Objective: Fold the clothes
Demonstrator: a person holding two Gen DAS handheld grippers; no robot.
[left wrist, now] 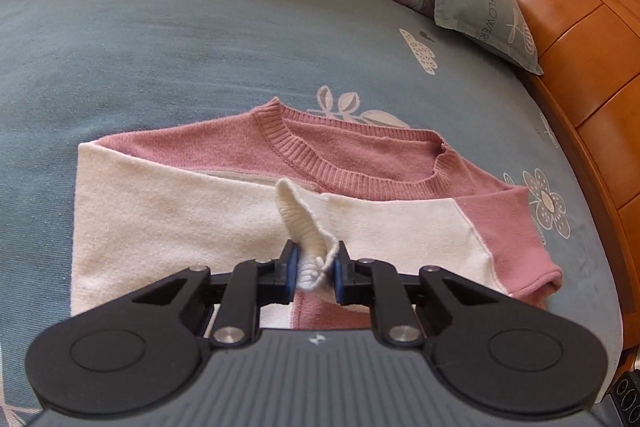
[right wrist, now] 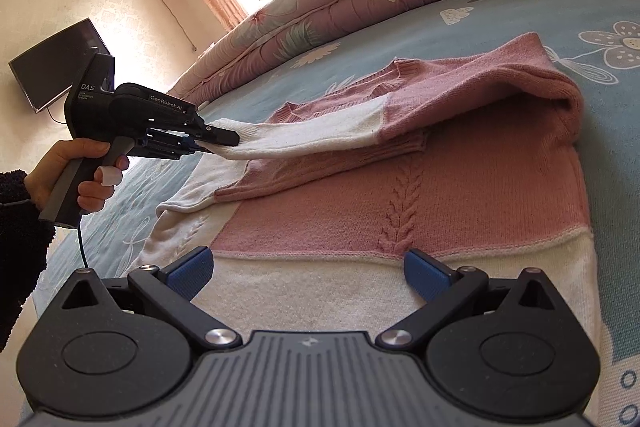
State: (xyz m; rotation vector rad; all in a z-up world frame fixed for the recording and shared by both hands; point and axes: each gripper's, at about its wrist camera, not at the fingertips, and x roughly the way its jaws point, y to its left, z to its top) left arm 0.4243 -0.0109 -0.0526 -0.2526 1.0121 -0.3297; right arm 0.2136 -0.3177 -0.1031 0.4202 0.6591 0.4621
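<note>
Your left gripper (left wrist: 316,269) is clamped on the white ribbed cuff (left wrist: 306,223) of the sweater (right wrist: 460,195) — sleeve lifted off the bed (left wrist: 160,47), stretched taut. In the right wrist view its long axis runs from the gripper at centre left to the pink shoulder at upper right. Your right gripper (right wrist: 308,273) hovers with jaws spread wide, empty, over the white hem at lower centre — nearer the body panel. Hidden: the sweater's far sleeve and whatever lies under the folded shoulder; the hem's near edge is cut off by the gripper.
</note>
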